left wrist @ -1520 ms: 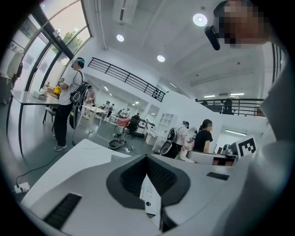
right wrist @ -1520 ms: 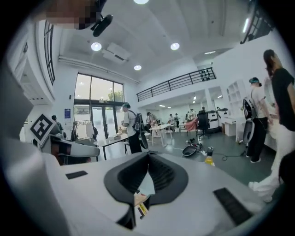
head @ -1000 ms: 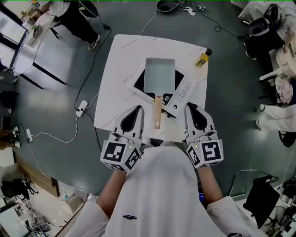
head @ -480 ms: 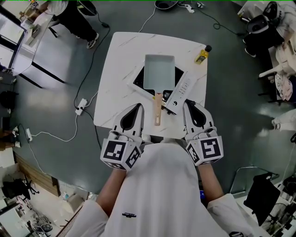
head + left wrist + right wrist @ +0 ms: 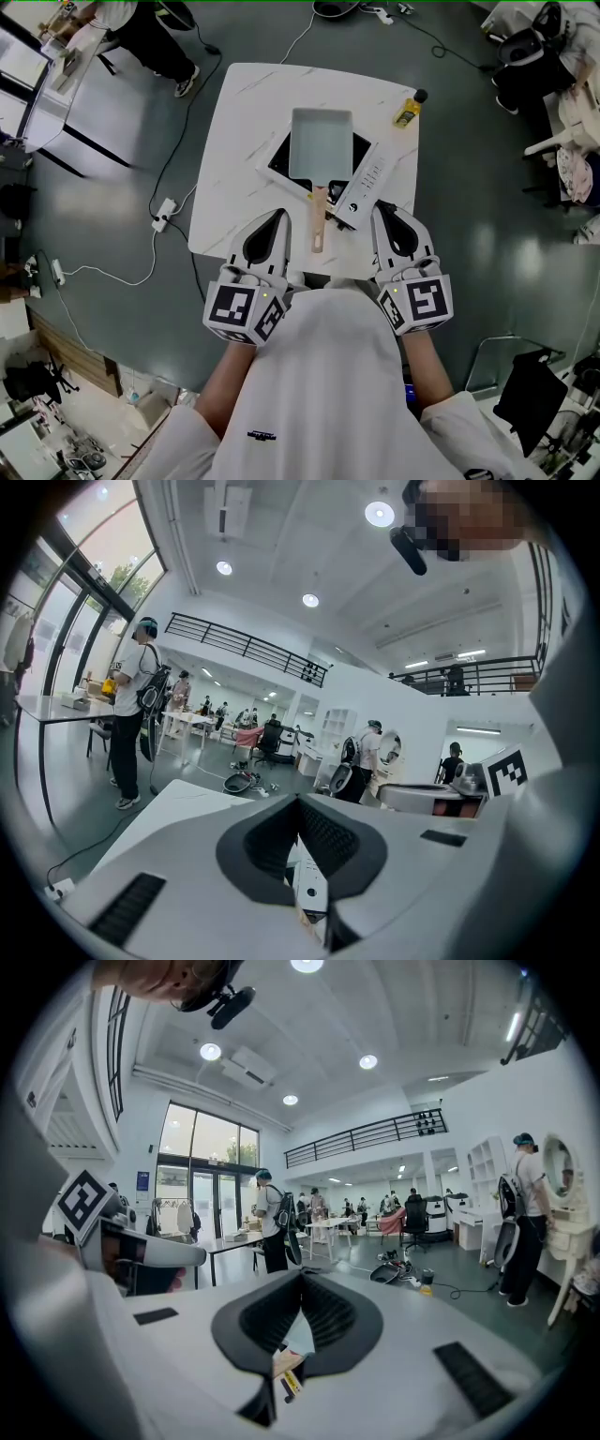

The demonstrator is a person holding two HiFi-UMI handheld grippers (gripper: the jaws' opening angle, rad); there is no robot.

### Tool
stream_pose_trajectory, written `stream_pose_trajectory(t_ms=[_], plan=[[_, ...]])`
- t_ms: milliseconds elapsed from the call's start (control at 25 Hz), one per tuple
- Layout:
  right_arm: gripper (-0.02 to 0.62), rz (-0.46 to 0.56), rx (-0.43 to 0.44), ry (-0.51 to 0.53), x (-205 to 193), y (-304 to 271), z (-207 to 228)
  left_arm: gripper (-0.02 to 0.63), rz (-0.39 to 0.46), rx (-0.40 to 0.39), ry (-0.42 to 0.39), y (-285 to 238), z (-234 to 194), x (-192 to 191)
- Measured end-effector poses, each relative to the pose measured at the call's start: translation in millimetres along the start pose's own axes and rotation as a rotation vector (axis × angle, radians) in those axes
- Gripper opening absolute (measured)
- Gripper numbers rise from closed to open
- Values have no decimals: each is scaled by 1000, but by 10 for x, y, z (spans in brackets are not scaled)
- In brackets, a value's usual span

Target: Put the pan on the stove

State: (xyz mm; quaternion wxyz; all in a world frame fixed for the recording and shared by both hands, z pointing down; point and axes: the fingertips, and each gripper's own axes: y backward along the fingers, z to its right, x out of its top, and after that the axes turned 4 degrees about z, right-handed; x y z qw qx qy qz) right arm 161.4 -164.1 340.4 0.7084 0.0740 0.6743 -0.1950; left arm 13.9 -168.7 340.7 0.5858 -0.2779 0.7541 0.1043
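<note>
A rectangular grey pan [image 5: 322,144] with a wooden handle [image 5: 319,221] rests on the black induction stove [image 5: 360,150] in the middle of the white table [image 5: 246,122]. The handle points toward me. My left gripper [image 5: 279,217] is shut and empty, just left of the handle's near end. My right gripper [image 5: 382,212] is also shut and empty, to the right of the handle by the stove's white control strip [image 5: 366,185]. In the left gripper view the jaws [image 5: 300,803] meet at the tips; in the right gripper view the jaws [image 5: 300,1279] do too.
A yellow oil bottle [image 5: 409,112] lies at the table's far right corner. Cables and a power strip [image 5: 164,215] trail over the floor at the left. A person [image 5: 145,33] stands by a desk at the far left. Chairs and gear sit at the right.
The view has shifted slightly, so the table and pan appear a little higher. Both grippers stay shut beside the handle.
</note>
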Motion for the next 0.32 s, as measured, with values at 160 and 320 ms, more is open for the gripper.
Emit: stream_pose_trajectory(t_ms=[160, 320], plan=[[5, 1, 0, -1, -9, 7, 23, 0, 2, 0, -3, -13, 24, -7], [5, 3, 1, 2, 4, 9, 41, 0, -1, 1, -6, -18, 45, -12]])
